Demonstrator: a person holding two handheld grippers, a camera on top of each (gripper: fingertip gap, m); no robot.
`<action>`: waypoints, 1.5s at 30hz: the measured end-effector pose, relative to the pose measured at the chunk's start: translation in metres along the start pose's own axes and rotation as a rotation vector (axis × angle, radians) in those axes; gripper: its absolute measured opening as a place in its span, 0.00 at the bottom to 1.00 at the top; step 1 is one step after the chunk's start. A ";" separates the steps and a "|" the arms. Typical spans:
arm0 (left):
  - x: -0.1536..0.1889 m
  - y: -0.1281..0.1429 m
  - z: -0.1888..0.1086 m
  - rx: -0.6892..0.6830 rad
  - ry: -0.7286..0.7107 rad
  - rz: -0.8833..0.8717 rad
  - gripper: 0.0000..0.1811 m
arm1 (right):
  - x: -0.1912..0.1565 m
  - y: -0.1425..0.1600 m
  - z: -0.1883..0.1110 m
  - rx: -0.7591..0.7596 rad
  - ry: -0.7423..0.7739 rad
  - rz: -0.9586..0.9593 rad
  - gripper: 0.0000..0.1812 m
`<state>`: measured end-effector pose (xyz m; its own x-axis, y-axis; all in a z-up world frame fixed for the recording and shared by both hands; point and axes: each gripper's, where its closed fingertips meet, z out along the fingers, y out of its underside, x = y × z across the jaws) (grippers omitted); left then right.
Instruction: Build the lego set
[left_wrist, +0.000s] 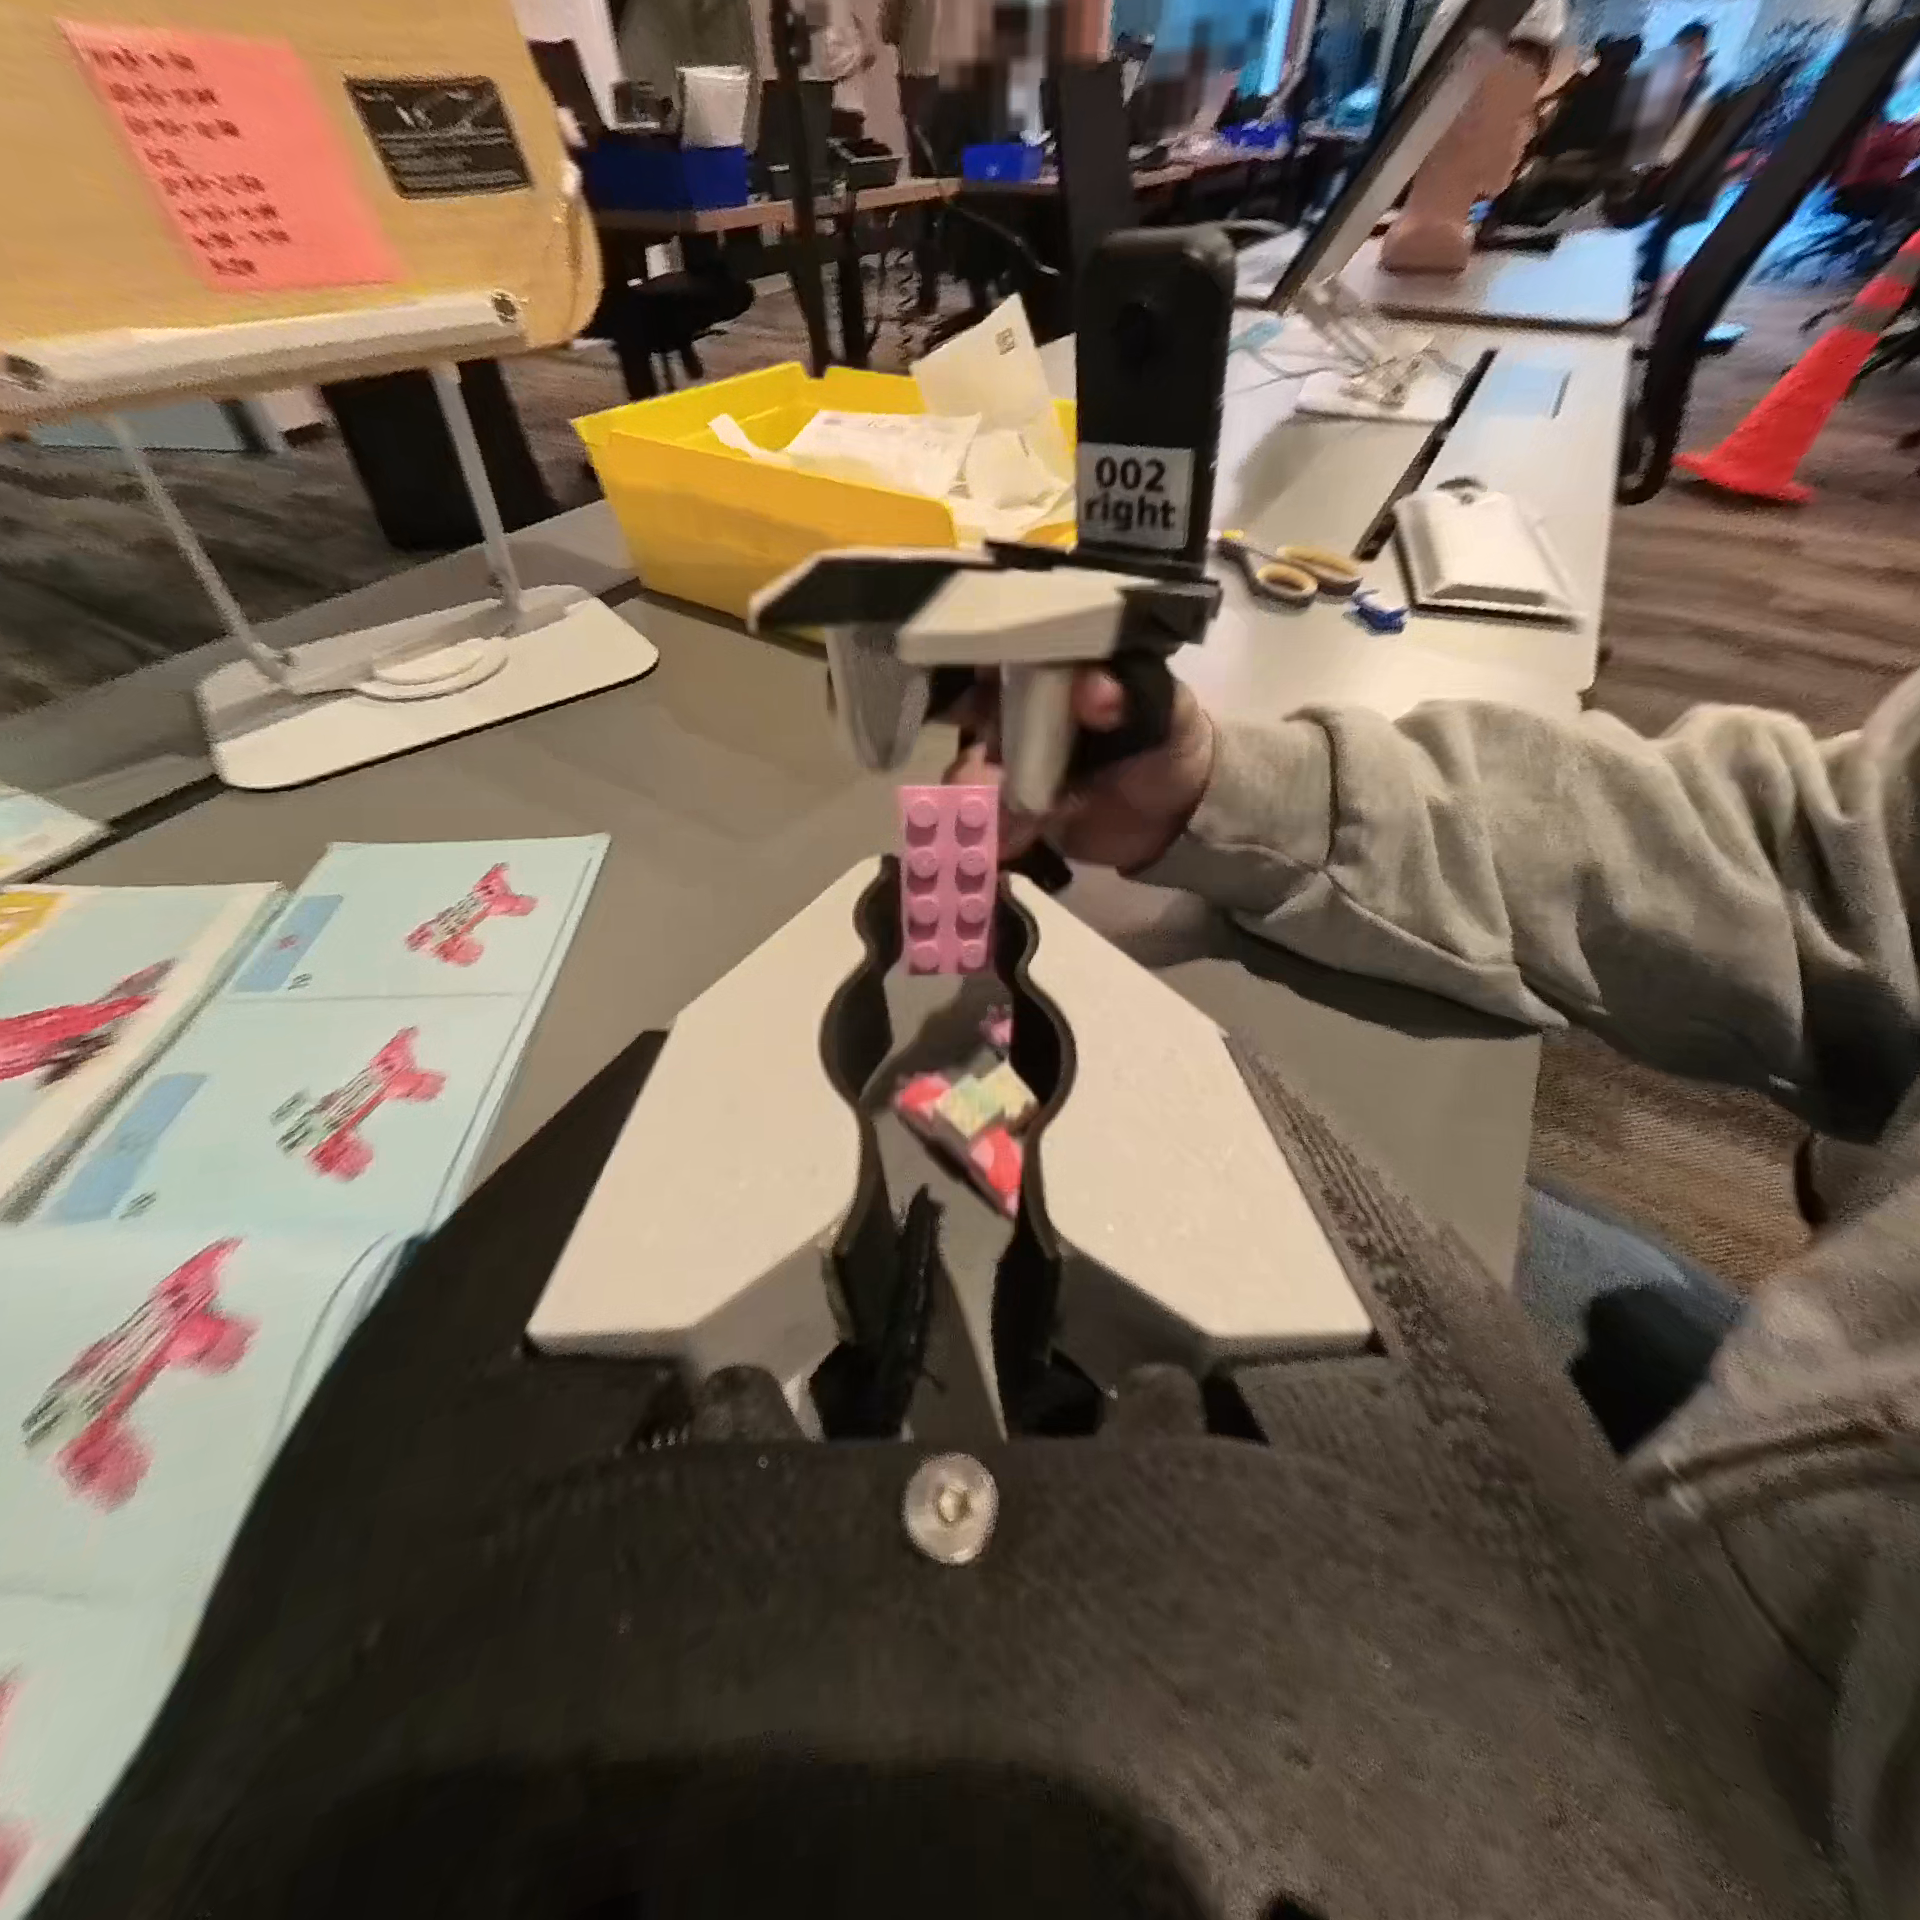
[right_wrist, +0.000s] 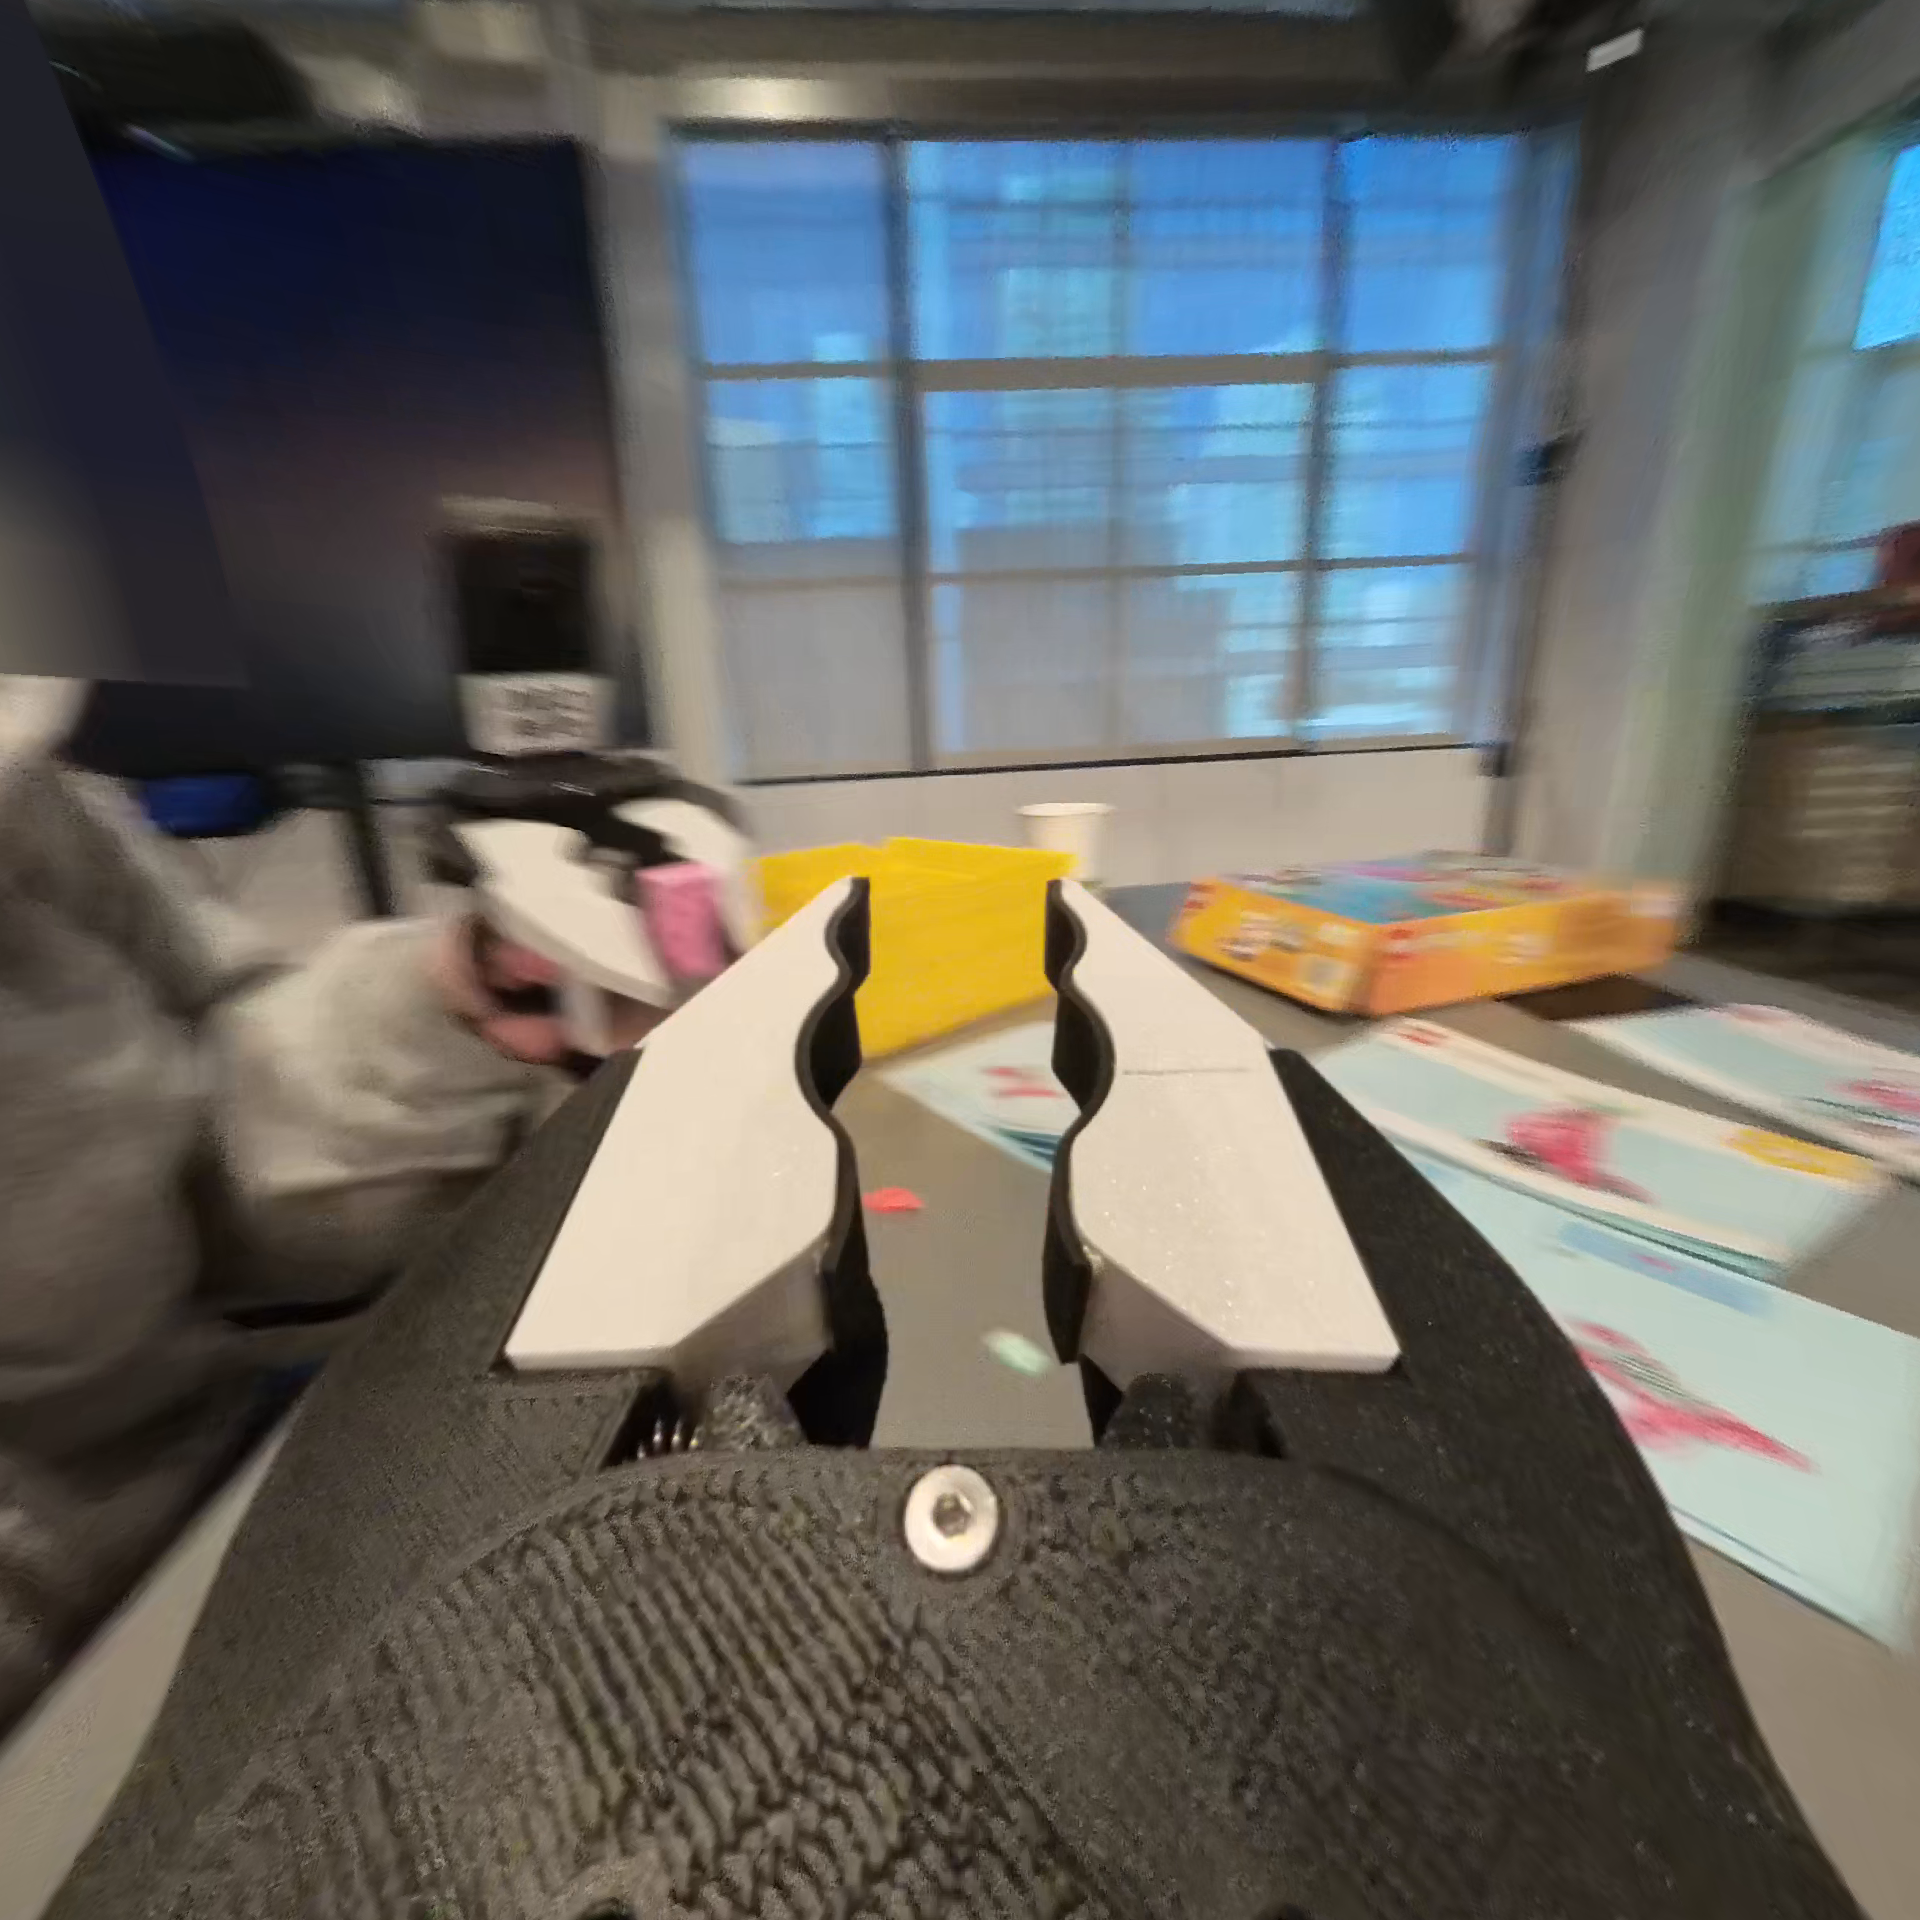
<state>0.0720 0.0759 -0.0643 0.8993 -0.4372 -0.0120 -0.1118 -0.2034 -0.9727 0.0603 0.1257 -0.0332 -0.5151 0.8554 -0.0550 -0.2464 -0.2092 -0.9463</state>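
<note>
My left gripper (left_wrist: 948, 878) is shut on a pink studded Lego plate (left_wrist: 948, 831) and holds it upright above the grey table, studs facing the camera. Through the gap between its fingers, a small multicoloured Lego assembly (left_wrist: 971, 1117) lies on the table below. My right gripper (right_wrist: 956, 894) is open and empty, raised above the table. In the left wrist view the right gripper (left_wrist: 956, 743) hangs just beyond the plate's far end, held by a hand in a grey sleeve. The right wrist view shows the left gripper (right_wrist: 623, 925) with the pink plate (right_wrist: 681, 920) at the left, blurred.
Light-blue instruction sheets (left_wrist: 312, 1039) lie at the left. A yellow bin (left_wrist: 727, 499) of paper bags stands behind, with scissors (left_wrist: 1288, 569) to its right. A monitor stand (left_wrist: 416, 675) is at the back left. An orange Lego box (right_wrist: 1434, 935), a white cup (right_wrist: 1062, 831) and a small red piece (right_wrist: 894, 1200) also show.
</note>
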 end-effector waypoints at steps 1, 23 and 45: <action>0.001 -0.002 -0.016 -0.008 -0.036 0.023 0.09 | 0.017 -0.001 -0.007 -0.015 0.117 -0.065 0.17; -0.104 0.142 -0.285 -0.963 -0.481 -0.291 0.34 | 0.097 0.020 -0.052 -0.246 0.774 -0.616 0.12; -0.249 0.199 -0.279 -1.191 -0.341 -0.477 0.00 | 0.110 0.028 -0.057 -0.345 0.840 -0.655 0.08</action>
<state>-0.2920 -0.1001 -0.1905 0.9944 0.0954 0.0446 0.0996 -0.9896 -0.1037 0.0432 0.2409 -0.0837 0.3805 0.8278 0.4124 0.0412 0.4303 -0.9017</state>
